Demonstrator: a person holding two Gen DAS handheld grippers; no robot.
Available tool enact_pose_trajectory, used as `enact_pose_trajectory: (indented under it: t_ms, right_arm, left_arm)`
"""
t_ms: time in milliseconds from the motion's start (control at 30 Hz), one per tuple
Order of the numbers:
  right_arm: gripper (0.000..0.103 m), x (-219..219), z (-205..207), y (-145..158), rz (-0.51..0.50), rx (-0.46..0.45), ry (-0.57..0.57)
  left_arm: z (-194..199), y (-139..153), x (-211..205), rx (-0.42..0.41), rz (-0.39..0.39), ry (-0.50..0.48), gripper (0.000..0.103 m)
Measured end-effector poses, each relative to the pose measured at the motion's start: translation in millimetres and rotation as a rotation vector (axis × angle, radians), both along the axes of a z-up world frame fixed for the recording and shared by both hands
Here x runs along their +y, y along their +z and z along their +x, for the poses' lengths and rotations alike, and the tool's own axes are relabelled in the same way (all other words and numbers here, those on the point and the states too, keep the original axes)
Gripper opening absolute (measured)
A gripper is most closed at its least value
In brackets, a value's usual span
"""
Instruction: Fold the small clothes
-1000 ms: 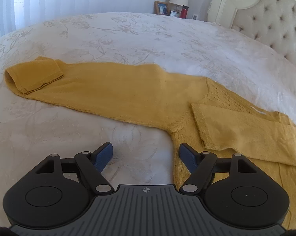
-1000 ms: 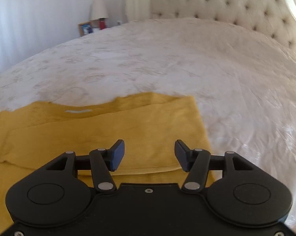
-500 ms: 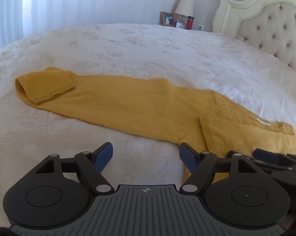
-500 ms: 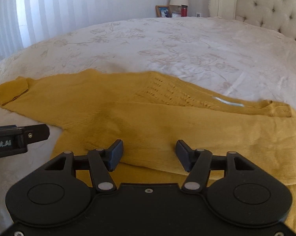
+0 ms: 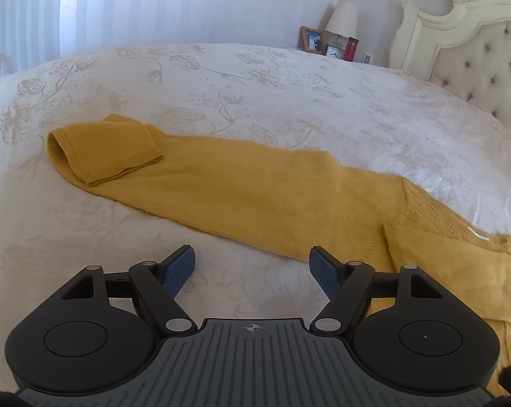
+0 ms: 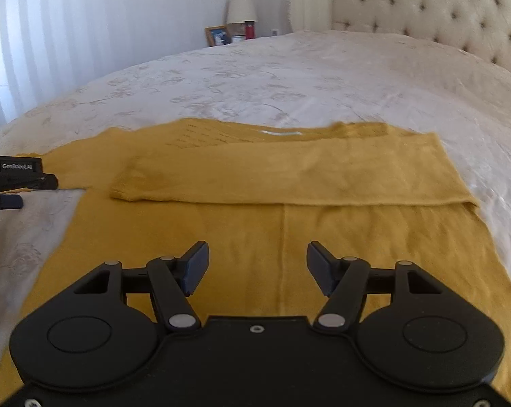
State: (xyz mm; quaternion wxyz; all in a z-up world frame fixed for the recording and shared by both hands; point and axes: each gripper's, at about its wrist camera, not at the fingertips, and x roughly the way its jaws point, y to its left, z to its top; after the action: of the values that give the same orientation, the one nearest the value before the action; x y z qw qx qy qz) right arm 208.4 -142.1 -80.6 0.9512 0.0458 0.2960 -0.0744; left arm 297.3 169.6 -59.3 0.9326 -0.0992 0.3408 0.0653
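A mustard-yellow knit sweater (image 6: 289, 237) lies flat on the white bed. One sleeve (image 6: 289, 176) is folded across the chest. The other sleeve (image 5: 242, 190) stretches out to the left, its cuff (image 5: 109, 149) turned back on itself. My left gripper (image 5: 252, 271) is open and empty, over the bedspread just short of the outstretched sleeve. It also shows at the left edge of the right wrist view (image 6: 14, 176). My right gripper (image 6: 257, 268) is open and empty, over the sweater's body.
A white floral bedspread (image 5: 255, 84) covers the bed. A tufted cream headboard (image 6: 425, 10) stands at the far right. A nightstand with a lamp (image 5: 340, 20), photo frame (image 5: 312, 40) and red bottle (image 5: 351, 49) is beyond the bed. Curtains hang at left.
Both grippers have drawn back and risen from the sweater. The right view swung from the sweater's right side leftward, then back over its body. Both stayed open.
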Motion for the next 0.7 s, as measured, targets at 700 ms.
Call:
enact_pose_trajectory:
  t_ms: [700]
  right_arm:
    - [0.082,-15,-30,-32,0.029,-0.070,-0.006]
  left_arm:
    - [-9,12,63,-0.068,0.600,0.058,0.073]
